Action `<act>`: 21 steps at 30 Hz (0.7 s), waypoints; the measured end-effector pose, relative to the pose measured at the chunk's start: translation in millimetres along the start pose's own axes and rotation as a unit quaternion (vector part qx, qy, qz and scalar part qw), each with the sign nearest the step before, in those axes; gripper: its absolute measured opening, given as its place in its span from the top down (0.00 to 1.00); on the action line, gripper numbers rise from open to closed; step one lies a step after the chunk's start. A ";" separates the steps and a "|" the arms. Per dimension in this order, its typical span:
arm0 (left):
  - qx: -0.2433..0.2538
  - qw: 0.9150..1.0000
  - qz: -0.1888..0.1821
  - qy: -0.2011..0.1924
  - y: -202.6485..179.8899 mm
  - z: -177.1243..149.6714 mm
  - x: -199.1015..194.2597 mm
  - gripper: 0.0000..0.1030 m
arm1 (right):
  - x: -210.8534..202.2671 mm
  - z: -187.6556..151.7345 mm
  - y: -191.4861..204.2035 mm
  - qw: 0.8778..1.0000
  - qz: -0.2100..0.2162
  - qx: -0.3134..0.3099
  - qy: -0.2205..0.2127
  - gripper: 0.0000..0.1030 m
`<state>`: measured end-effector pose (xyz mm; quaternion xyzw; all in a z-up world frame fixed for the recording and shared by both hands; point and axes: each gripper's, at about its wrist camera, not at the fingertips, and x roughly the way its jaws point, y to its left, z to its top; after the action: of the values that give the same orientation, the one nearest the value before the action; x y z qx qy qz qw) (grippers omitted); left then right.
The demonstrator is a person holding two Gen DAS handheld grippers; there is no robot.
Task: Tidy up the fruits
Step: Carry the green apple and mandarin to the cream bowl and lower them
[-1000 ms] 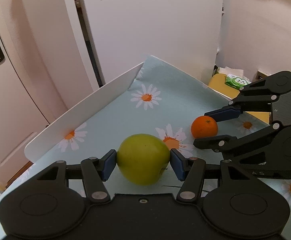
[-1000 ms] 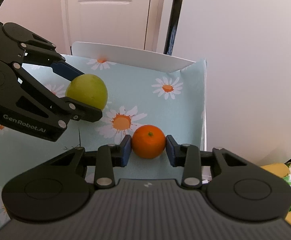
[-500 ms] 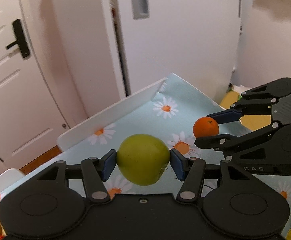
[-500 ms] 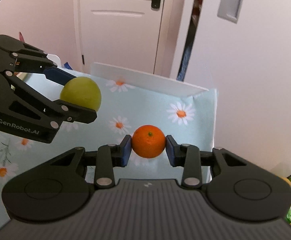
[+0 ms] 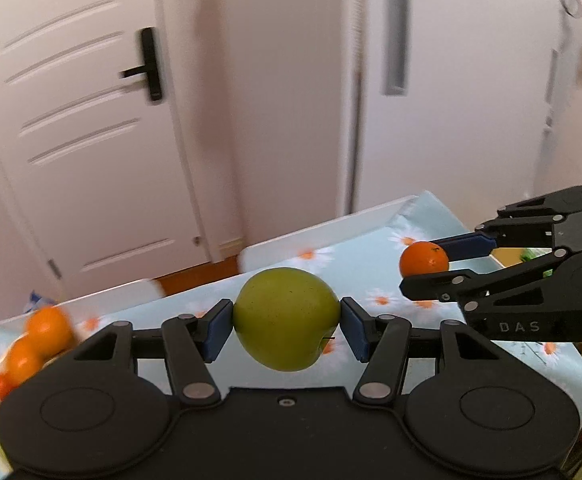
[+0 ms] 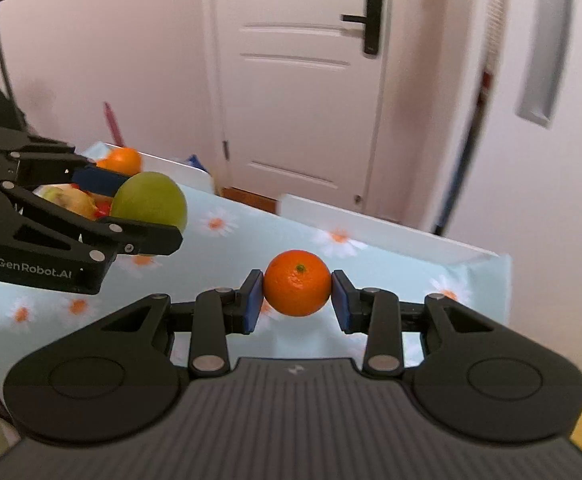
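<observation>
Left wrist view: the left hand-held gripper (image 5: 287, 326) is clenched on a green apple (image 5: 287, 318), one blue pad pressed to each side of the fruit. The apple is lifted clear of the counter (image 5: 363, 268), which carries a pale blue daisy-print cloth. At the right, the right hand-held gripper (image 5: 425, 264) grasps a small orange (image 5: 424, 258), also held above the cloth. At the near left edge, a blurred pile of orange fruits (image 5: 31, 344) is visible; its container cannot be made out. A white door (image 5: 91, 120) with a black handle stands beyond the counter.

Right wrist view: the right hand-held gripper (image 6: 297, 296) is closed on the orange (image 6: 297, 283), stem end facing the camera, with both pads in contact. The fruit hangs above the cloth, not touching it. At the far left, the left hand-held gripper (image 6: 147, 208) holds the apple (image 6: 149, 199) close in front of the fruit pile (image 6: 91, 188), where another orange and a yellowish fruit show.

Task status, as a judgement: both pick-ups are complete and both fruits are in transit. The collection point is probably the pile at the left. Placement and release of each fruit remain. The apple is nearer to that pile; the orange is well apart from it.
</observation>
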<state>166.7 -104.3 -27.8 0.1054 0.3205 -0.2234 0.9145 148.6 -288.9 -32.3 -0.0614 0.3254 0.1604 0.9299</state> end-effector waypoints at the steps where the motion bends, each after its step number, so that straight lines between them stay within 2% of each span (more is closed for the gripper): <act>1: -0.009 1.000 0.008 -0.002 8.5 -1.5 -6.6 0.40 | 0.4 5.2 6.7 1.000 0.005 -0.003 -0.002 0.50; 11: -0.063 0.995 0.078 -0.019 92.4 -16.8 -55.1 0.40 | 23.0 53.5 84.7 0.998 0.062 -0.024 -0.011 0.50; 21: -0.082 0.990 0.118 -0.004 177.8 -35.5 -57.1 0.40 | 74.5 85.9 155.7 0.995 0.095 -0.029 -0.001 0.50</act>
<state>192.5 83.3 -10.3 0.0667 0.3193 -0.0873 0.9413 201.1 -104.4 -13.4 -0.0571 0.3240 0.2570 0.9087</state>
